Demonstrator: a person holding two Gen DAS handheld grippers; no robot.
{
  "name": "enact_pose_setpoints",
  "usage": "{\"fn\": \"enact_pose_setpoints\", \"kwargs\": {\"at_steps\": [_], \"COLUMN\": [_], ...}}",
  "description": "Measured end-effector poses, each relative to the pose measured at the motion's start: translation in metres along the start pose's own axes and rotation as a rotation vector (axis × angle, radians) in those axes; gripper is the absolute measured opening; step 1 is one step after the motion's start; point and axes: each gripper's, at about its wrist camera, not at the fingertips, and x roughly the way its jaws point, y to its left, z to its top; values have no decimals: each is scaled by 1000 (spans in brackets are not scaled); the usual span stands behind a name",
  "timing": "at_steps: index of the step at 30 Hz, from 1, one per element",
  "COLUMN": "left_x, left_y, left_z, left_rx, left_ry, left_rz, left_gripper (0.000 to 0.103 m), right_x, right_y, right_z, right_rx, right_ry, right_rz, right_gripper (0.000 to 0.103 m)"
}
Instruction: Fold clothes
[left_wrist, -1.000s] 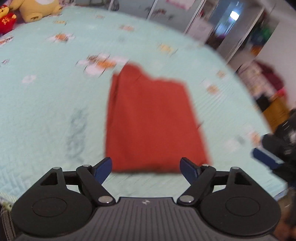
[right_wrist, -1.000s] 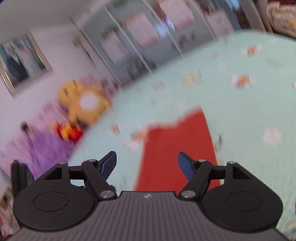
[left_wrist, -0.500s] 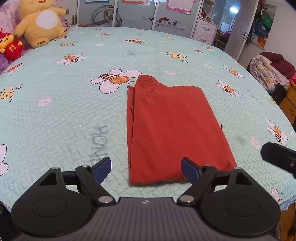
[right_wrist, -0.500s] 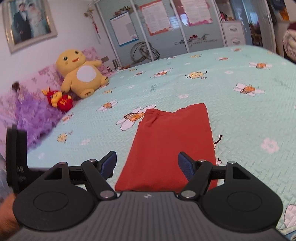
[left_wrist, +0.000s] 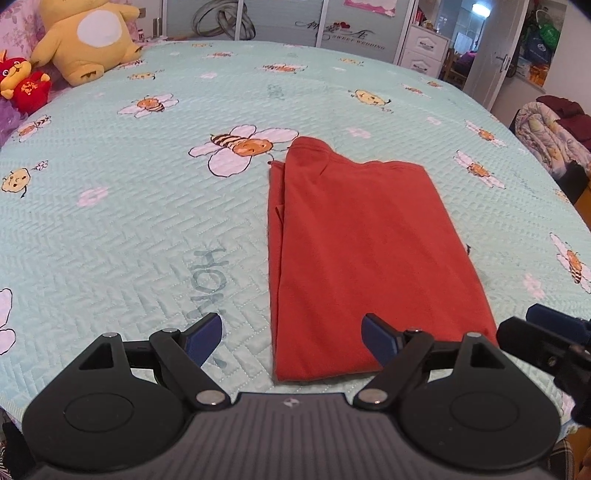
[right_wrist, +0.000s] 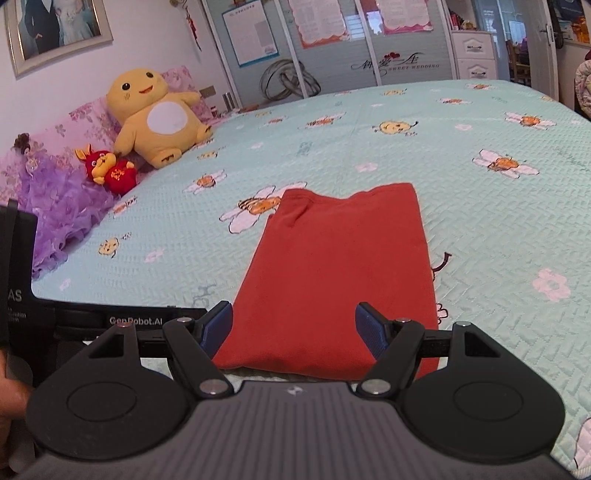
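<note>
With the blur of a second ago settled, the rust-red cloth garment (left_wrist: 369, 251) lies folded, apparently lengthwise, on the mint bee-print quilted bedspread (left_wrist: 147, 221), while left gripper (left_wrist: 291, 334) and right gripper (right_wrist: 293, 326) hover wide open, empty, near its front hem.

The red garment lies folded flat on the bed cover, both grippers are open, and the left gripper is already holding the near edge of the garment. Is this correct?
Not quite. The left gripper holds nothing: the left wrist view shows its jaws spread apart above the near edge of the red garment, with no cloth between them. The rest stands: the garment lies folded flat on the bed cover, and the right gripper is open too.
</note>
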Motion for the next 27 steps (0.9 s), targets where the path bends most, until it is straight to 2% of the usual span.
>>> {"fn": "enact_pose_setpoints", "kwargs": {"at_steps": [5,11,15,19,22,27], "left_x": [18,39,73,123,156,183], "left_y": [31,69,61,46,47,58], "left_z": [19,42,78,102,109,115], "left_rx": [-164,-363,-287,-232,-265,-306], "left_ry": [-36,-79,-140,-108,-69,-58], "left_rz": [-183,-404,-419,-385,-365,-407], "left_gripper": [86,86,85,83,77,77], "right_x": [19,44,63,91,117,159], "right_y": [-17,-62,-89,-118,-143,-177], "right_z": [-4,-11,2,28,44,57], "right_rx": [32,147,177,208,271,363], "right_ry": [19,-2,-37,-86,-94,-78], "right_rz": [17,31,13,18,38,63], "right_gripper": [73,73,73,73,73,73]}}
